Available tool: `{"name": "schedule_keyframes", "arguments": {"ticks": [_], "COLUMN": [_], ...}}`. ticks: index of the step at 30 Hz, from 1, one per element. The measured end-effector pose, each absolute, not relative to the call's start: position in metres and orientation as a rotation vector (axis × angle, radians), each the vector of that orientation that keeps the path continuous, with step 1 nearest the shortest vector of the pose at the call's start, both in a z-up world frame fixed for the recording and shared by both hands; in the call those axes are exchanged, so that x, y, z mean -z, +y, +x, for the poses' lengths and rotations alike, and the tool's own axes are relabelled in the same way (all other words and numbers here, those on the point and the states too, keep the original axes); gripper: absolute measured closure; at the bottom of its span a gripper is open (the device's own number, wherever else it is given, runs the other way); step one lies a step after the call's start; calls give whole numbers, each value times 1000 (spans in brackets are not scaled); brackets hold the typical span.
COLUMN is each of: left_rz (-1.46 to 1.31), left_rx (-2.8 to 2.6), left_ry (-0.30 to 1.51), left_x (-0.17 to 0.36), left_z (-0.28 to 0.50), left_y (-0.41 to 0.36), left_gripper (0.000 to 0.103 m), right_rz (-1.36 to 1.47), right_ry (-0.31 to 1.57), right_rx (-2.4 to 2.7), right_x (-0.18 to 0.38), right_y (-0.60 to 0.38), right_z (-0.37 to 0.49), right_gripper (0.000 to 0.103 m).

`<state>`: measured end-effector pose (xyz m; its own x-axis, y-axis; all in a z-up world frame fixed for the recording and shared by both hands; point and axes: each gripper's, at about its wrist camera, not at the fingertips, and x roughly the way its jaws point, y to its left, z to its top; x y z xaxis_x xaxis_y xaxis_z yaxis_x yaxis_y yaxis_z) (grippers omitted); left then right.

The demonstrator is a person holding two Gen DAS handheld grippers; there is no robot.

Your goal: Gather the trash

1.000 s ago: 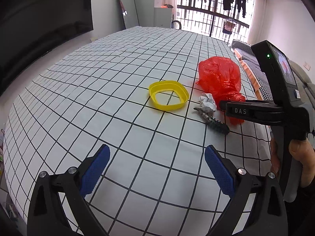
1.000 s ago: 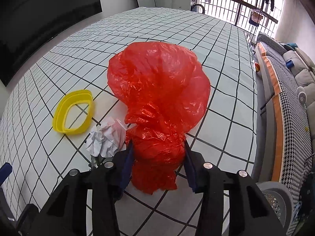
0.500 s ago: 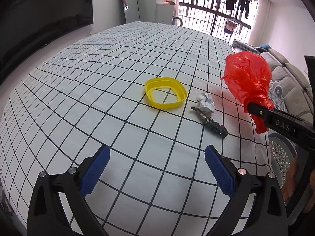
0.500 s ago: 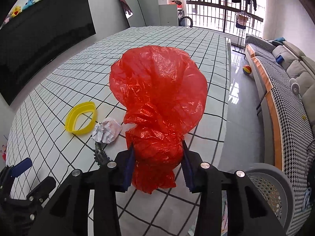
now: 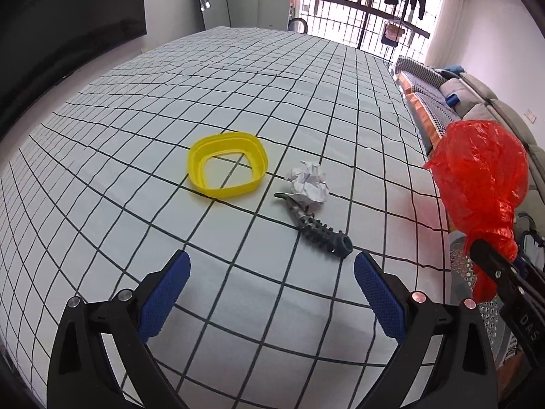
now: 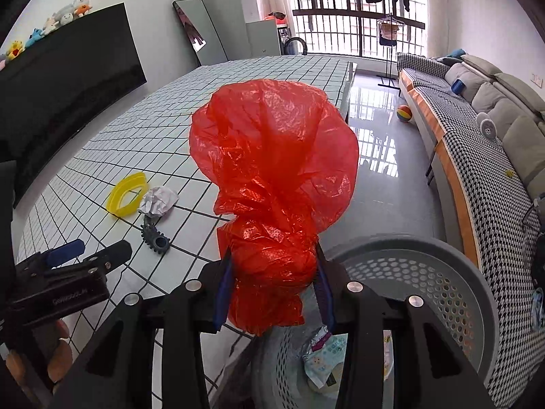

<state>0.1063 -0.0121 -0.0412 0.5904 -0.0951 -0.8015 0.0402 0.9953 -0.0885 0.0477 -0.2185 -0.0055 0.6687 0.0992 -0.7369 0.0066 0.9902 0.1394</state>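
Fingers of my right gripper (image 6: 272, 281) press from both sides on the twisted neck of the red plastic bag (image 6: 272, 170), so the puffed part stands up above them and nothing spills. I hold it off the worktop (image 5: 238, 85), over the rim of the grey perforated basket (image 6: 442, 272), where some wrappers already lie; I judge this is the place to drop it. My left gripper (image 5: 270, 293) has its blue fingers wide apart with nothing between them, low over the checked cloth. Ahead of it lie the dark ribbed piece (image 5: 320, 228), the crumpled paper ball (image 5: 308, 185) touching it, and the yellow ring (image 5: 226, 168) just beside. Nothing blocks the way to the basket.
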Motion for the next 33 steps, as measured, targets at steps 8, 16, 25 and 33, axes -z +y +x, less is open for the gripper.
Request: {"name": "schedule_keyframes", "arguments": {"ticks": [8, 16, 25, 33], "left_rz": [-13, 6, 11, 26], "left_rx": [12, -40, -82, -45], "left_ry": [961, 999, 998, 976], "left_x": [51, 63, 59, 61], "left_z": [131, 139, 124, 130], "left_y": [-40, -34, -1, -13], "left_gripper": [8, 7, 8, 8], "right_rz": [210, 267, 263, 250], "right_ry": [831, 814, 812, 813], "right_rx": [-54, -46, -65, -78], "right_x": [10, 10, 9, 8], "right_y": [-245, -264, -259, -253], "right_z": [35, 31, 30, 29], "right_gripper": [63, 63, 63, 63]}}
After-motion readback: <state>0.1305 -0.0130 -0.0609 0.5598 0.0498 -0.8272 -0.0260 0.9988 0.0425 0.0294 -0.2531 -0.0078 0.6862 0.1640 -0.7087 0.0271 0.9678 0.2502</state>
